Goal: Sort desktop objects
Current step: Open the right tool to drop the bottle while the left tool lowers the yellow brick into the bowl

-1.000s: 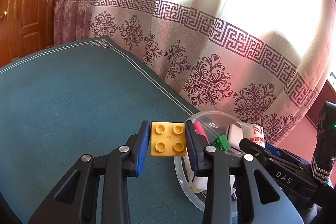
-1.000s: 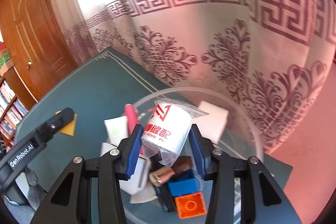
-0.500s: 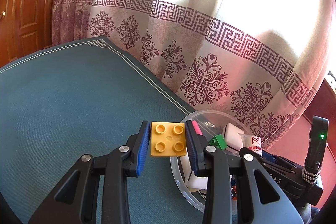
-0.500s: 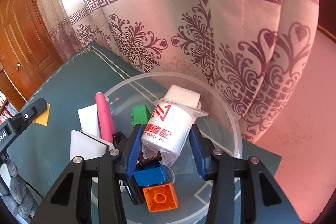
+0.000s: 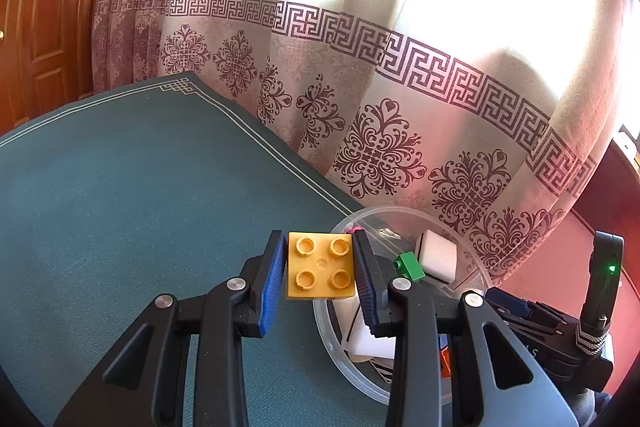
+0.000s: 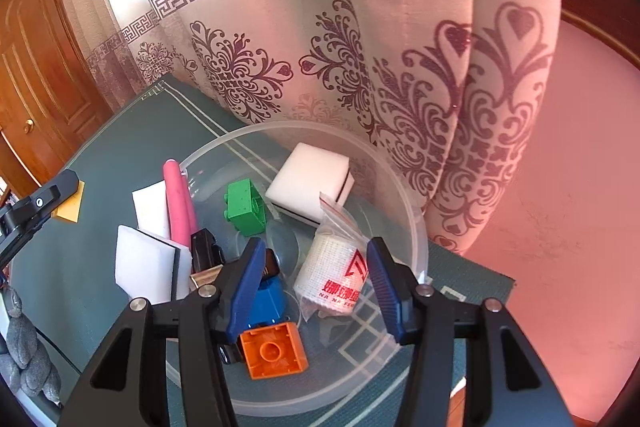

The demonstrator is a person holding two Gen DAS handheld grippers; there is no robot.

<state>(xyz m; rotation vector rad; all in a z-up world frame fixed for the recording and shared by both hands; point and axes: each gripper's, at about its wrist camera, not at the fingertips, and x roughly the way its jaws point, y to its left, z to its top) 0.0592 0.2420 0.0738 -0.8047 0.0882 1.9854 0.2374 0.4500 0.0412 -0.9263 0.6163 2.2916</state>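
Only in the right wrist view is the inside of the clear bowl (image 6: pixel 416 227) laid open: a bagged white roll (image 6: pixel 334 277), a green brick (image 6: pixel 244 207), a pink stick (image 6: pixel 178 203), white sponges (image 6: pixel 310 185), a blue brick (image 6: pixel 268 301) and an orange brick (image 6: pixel 274 353) are seen in it. The right claw (image 6: pixel 316 287) is seen opening above the bowl, the bagged roll lying between its pads, tilted, its long axis leaning up and left; contact cannot be made out. In the left wrist view the left claw (image 5: pixel 320 277) is pinched on a yellow brick (image 5: pixel 320 271), studs facing the camera, held above the green tabletop (image 5: pixel 120 207) beside the bowl's rim. There, most of the bowl is hidden behind the claw.
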